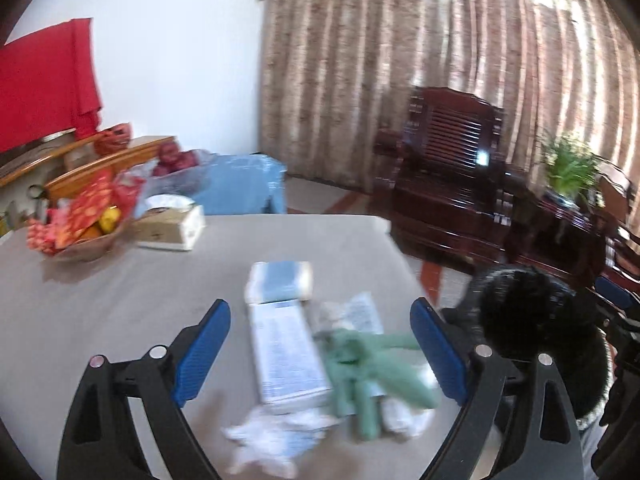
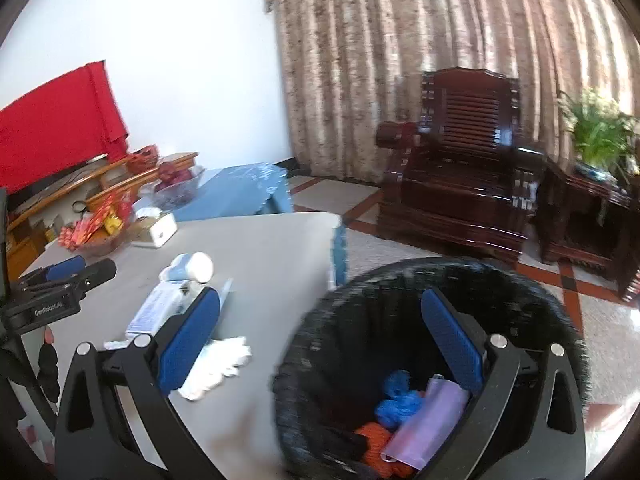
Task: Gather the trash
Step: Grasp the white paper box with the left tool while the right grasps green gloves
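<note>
1. Left gripper (image 1: 320,354) over table (image 1: 120,300), jaws wide apart, empty; blue pads either side of the trash pile.
2. Pile at near table edge: white box (image 1: 286,356) lying flat, green glove (image 1: 372,372) just right of it and touching, crumpled white tissue (image 1: 276,436) nearest, printed leaflet (image 1: 360,312) behind glove.
3. Blue-white pack (image 1: 280,280) just beyond box.
4. Right gripper (image 2: 320,344), jaws apart, empty; right pad inside black bin (image 2: 400,292), left pad over table.
5. Bin right of table, off its edge; holds blue wad (image 2: 394,398), orange wad (image 2: 372,440), purple sheet (image 2: 424,416).
6. White glove (image 2: 218,364) on table left of bin.
7. Far left: fruit bowl (image 1: 80,228), tissue box (image 1: 172,224).
8. Frames blurred.
</note>
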### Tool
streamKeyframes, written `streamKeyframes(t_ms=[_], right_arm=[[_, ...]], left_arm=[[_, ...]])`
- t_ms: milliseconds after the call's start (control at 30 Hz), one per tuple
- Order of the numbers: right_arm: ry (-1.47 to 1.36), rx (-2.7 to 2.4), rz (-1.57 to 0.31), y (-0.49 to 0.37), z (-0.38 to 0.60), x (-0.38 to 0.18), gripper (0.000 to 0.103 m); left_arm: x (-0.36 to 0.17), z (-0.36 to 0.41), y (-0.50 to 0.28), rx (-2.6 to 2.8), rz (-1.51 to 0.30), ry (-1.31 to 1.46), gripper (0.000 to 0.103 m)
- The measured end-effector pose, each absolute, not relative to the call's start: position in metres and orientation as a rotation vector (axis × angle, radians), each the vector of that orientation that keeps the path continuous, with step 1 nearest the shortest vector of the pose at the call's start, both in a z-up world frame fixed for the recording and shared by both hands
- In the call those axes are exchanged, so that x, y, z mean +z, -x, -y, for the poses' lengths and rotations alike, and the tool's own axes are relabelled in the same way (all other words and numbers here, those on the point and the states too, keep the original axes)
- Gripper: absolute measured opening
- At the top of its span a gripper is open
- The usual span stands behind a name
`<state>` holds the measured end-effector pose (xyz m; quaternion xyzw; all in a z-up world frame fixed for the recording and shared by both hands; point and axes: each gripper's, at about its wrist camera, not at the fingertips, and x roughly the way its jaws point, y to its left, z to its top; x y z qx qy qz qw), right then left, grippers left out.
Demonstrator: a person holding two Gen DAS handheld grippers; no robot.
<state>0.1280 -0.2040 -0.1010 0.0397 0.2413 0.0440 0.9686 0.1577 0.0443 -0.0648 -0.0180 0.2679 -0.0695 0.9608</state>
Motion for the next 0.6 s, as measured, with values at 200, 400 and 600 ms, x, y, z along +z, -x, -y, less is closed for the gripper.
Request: streamKeyframes(t_ms=[200,400,600], right_arm=[[-0.057,0.136,-0.483,-0.149,0.170,-0.106,0.098],[-0.047,0.156,-0.503,-0.167,0.152,-0.118,0.098],[-0.025,0.177,-0.512,-0.184,0.142,-0.125,0.098]], left_arm=[[-0.080,-0.064,-0.169,-0.082,-0.554,0.045,0.089],[-0.106,-0.061,-0.187,-0.069,-0.606,0.035,0.089],[-0.129,-0.054,-0.203,-0.057,-0.653,0.030,0.089]])
